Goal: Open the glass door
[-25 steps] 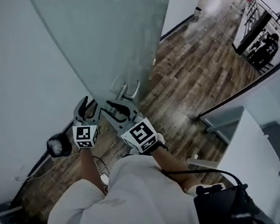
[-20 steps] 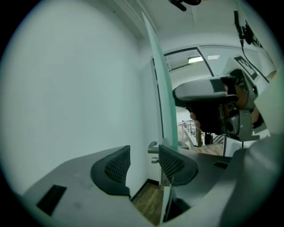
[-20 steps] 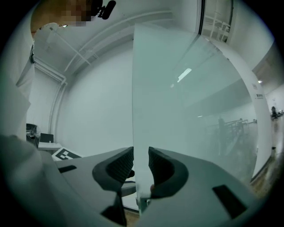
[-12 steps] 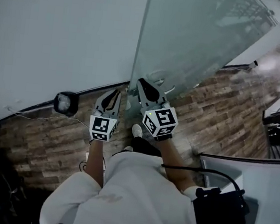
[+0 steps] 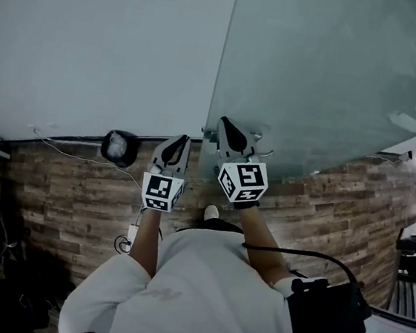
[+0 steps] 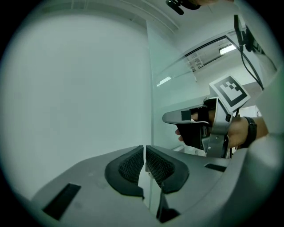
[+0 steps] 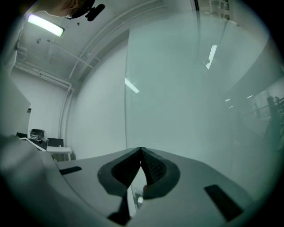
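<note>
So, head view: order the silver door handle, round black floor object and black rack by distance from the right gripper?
1. Silver metal door handle, just beside the right gripper.
2. Round black object, on the floor, left.
3. Black metal rack, far right edge.

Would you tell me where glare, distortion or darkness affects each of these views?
Head view: the glass door carries faint reflections toward its right edge, and the lower left corner is dark. Left gripper view: strong fisheye bending and a black round border. Right gripper view: the ceiling light is blown out, with bright streaks mirrored in the glass.
</note>
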A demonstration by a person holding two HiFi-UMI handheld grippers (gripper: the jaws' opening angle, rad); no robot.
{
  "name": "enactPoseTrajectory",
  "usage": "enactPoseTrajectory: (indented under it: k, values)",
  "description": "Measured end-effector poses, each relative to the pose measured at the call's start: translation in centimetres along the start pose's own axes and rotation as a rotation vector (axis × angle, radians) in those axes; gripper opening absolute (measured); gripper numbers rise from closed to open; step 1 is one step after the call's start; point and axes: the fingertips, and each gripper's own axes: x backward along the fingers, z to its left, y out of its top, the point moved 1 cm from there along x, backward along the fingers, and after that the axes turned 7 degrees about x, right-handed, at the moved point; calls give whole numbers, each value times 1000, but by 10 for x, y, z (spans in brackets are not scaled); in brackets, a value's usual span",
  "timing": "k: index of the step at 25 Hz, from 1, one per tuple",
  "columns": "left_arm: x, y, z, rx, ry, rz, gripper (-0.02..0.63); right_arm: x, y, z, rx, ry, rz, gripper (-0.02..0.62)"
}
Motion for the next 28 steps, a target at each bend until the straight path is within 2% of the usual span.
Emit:
enactPoseTrajectory:
  k: [14,18,24,28]
  values:
    - [-96,13,22,-14,115,2,20,-117,-12,-82,-17,78,37,5]
    - [-113,26,26,-5,115,-14,20,-141,-16,-104,-41,44,62,5]
    - [-148,29,48,-1,50,-15,20,-186,-23,-123,-28,-26,82,5]
    - [-188,37,82,78,69,-79,20,-217,-26,-150,-21,-125,101,3]
